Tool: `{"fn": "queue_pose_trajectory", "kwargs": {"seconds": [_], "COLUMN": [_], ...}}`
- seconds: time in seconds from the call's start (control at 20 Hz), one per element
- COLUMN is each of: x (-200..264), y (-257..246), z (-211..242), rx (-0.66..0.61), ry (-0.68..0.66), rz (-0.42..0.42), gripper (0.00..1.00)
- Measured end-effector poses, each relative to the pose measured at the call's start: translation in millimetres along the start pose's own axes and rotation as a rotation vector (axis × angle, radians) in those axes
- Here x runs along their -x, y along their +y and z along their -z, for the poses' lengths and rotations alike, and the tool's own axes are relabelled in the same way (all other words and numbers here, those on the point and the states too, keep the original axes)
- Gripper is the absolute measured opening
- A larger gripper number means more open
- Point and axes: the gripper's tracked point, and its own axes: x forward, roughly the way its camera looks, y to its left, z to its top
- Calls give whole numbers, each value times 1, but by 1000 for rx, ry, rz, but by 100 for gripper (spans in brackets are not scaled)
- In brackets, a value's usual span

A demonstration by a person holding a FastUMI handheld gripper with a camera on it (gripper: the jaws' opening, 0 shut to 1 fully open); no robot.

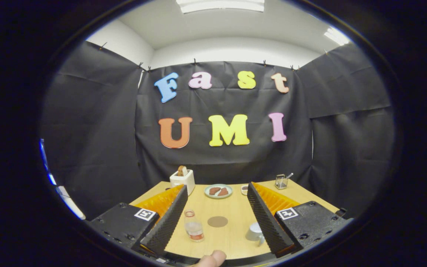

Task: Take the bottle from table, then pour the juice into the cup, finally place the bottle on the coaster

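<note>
Clear plastic bottle (pixel 194 226), light and likely slick, stands on the table (pixel 232 237) between my spread gripper (pixel 217 193) fingers at seven o'clock from the coaster (pixel 217 221); grip mid-body.

Tan wooden table (pixel 232 237), brown coaster (pixel 217 221), pale green plate (pixel 218 191), white toaster (pixel 182 180), grey cup (pixel 254 233).

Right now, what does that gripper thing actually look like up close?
The gripper has two long fingers with ridged, sawtooth inner faces and ribbed orange backs. Each sits on a black bolted block carrying a square black-and-white marker. The fingers stand wide open.
</note>
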Motion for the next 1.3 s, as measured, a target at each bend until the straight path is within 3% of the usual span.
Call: {"fn": "queue_pose_trajectory", "kwargs": {"seconds": [0.45,1.05,1.3], "x": [11,-1,-7], "y": [-3,33,53], "z": [4,53,74], "rx": [3,-75,-48], "ry": [5,8,-30], "rz": [8,-46,-51], "gripper": [100,100,100]}}
